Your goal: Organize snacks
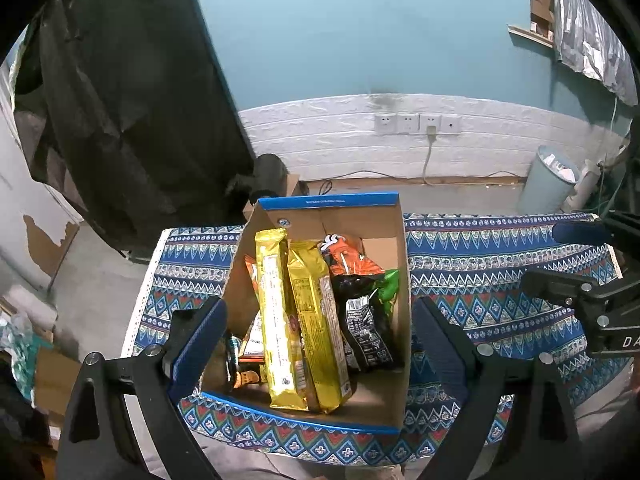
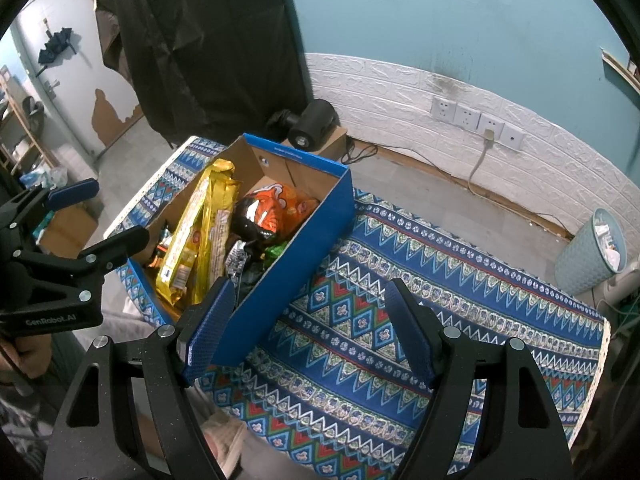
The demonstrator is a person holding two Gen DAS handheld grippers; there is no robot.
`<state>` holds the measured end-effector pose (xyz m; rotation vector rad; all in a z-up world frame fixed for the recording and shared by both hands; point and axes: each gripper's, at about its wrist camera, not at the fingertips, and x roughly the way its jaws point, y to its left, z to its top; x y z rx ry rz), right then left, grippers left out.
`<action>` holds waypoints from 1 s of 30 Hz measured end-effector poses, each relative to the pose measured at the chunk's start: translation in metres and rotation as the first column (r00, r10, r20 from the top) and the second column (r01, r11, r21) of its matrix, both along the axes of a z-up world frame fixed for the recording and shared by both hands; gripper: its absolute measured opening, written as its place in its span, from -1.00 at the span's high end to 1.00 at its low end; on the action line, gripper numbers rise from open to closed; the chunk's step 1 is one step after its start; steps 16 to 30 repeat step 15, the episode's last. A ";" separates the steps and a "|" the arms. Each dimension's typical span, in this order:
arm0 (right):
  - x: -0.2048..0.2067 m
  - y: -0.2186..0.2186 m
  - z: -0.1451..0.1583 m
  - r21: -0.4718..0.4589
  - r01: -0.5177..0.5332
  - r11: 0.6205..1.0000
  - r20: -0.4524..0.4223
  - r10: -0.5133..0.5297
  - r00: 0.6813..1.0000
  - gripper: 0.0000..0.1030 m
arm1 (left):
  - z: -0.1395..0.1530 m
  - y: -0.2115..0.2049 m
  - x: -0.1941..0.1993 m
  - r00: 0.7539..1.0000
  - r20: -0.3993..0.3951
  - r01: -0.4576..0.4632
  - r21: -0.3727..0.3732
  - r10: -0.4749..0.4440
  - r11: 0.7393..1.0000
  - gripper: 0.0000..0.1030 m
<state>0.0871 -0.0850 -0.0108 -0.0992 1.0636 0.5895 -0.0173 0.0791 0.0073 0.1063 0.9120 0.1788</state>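
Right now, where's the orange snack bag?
In both wrist views, the orange snack bag lies inside the blue box, toward its far end, right of the gold packets.

Dim, cool, even indoor light; soft shadows inside the box (image 1: 394, 240). Heavy fisheye bending, black vignetted corners, slightly soft edges.

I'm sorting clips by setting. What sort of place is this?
Probably a lived-in room at home: a table under a patterned cloth, wall sockets above the floor, a wastebasket in the corner and a box of snacks.
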 end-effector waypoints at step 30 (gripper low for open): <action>0.001 -0.001 -0.001 -0.004 -0.001 1.000 -0.005 0.001 1.000 -0.50 | -0.003 0.001 0.000 1.000 -0.016 0.005 -0.009 -0.005 1.000 -0.83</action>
